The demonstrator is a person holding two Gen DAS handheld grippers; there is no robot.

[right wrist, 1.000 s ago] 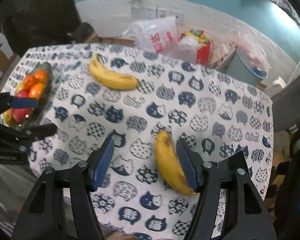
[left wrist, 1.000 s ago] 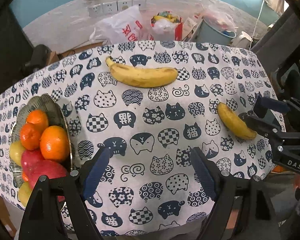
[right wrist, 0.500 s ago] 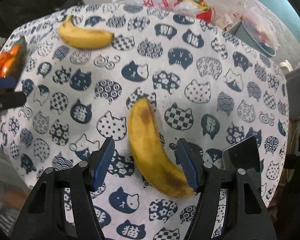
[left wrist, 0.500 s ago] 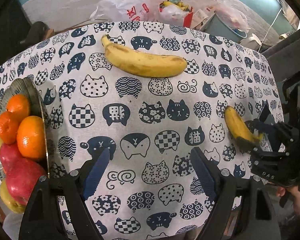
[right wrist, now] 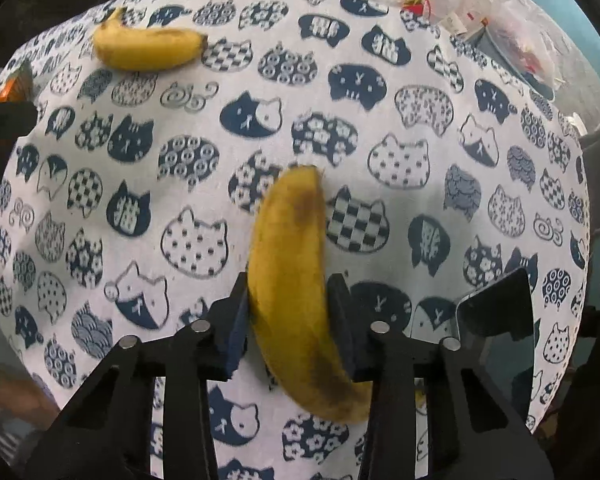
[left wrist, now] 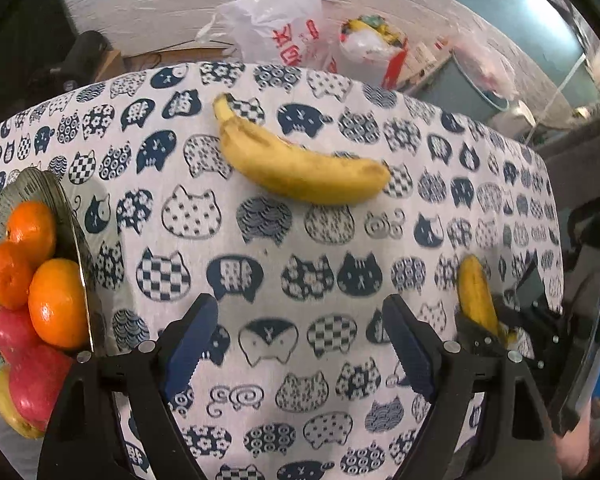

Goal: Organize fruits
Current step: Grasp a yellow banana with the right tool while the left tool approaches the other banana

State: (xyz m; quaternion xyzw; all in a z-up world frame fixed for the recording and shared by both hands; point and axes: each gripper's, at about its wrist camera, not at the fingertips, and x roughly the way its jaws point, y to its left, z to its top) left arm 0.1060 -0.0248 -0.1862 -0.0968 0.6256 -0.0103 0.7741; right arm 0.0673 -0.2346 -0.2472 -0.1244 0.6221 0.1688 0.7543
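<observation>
The right gripper (right wrist: 288, 308) clamps the near banana (right wrist: 296, 280) on the cat-print tablecloth (right wrist: 420, 160), while only the left wrist view shows the left gripper (left wrist: 300, 340) spread apart, holding nothing, beside the fruit bowl (left wrist: 70, 240).

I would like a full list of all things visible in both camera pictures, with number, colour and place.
bananas: 2, yellow; far banana lying on the cloth, near banana between the right fingers
oranges: 3, orange, in the bowl
apples: at least 2, red, in the bowl
bowl: 1, silvery, left table edge
tablecloth: 1, white with navy cats
plastic bag: 1, white, behind the table
left hand-held gripper: black, open, empty
right hand-held gripper: black, closed on the near banana
</observation>
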